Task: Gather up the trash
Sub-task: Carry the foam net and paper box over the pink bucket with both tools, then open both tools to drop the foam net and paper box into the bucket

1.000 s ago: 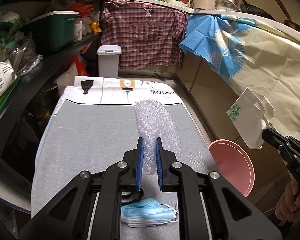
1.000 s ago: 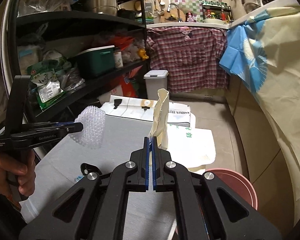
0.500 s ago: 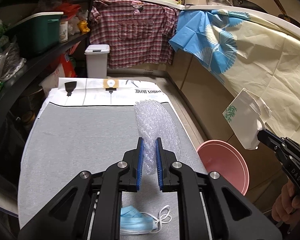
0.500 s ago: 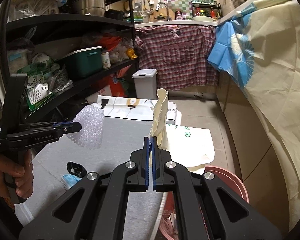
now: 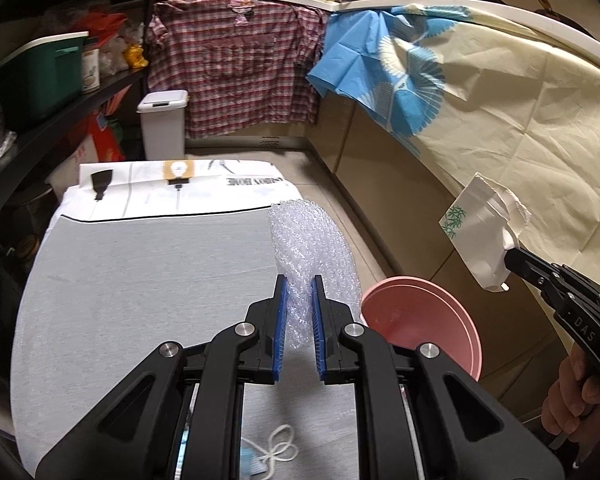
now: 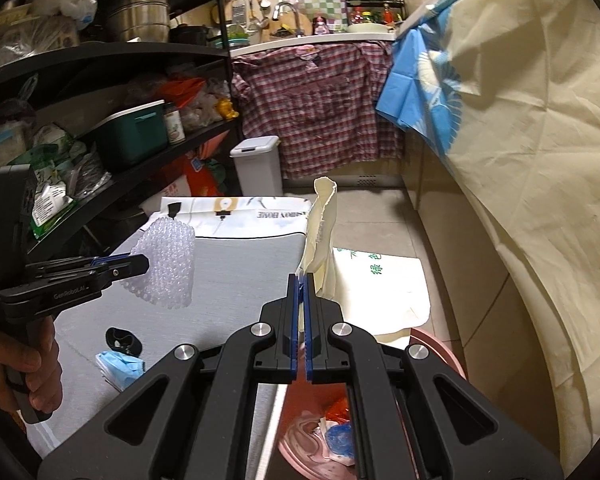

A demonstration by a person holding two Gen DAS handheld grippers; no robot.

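My left gripper [image 5: 299,292] is shut on a clear piece of bubble wrap [image 5: 312,252] and holds it above the right edge of the grey table [image 5: 140,280]; it also shows in the right wrist view [image 6: 166,266]. My right gripper [image 6: 300,280] is shut on a cream paper bag [image 6: 320,232] with green print, held over the pink bin [image 6: 440,354]. That bag [image 5: 480,232] and the bin [image 5: 420,316] also show in the left wrist view. The bin holds crumpled wrappers [image 6: 336,432]. A blue face mask [image 6: 120,364] lies on the table near its front.
A small black object [image 6: 122,340] lies by the mask. A white printed bag [image 5: 180,188] covers the table's far end. A white lidded bin [image 5: 162,124] stands beyond it. Black shelves [image 6: 100,92] line the left; cloth-draped counters [image 5: 500,128] line the right.
Both grippers have shifted to the right with their loads. The bubble wrap now hangs nearer the pink bin, and the paper bag is above the bin.
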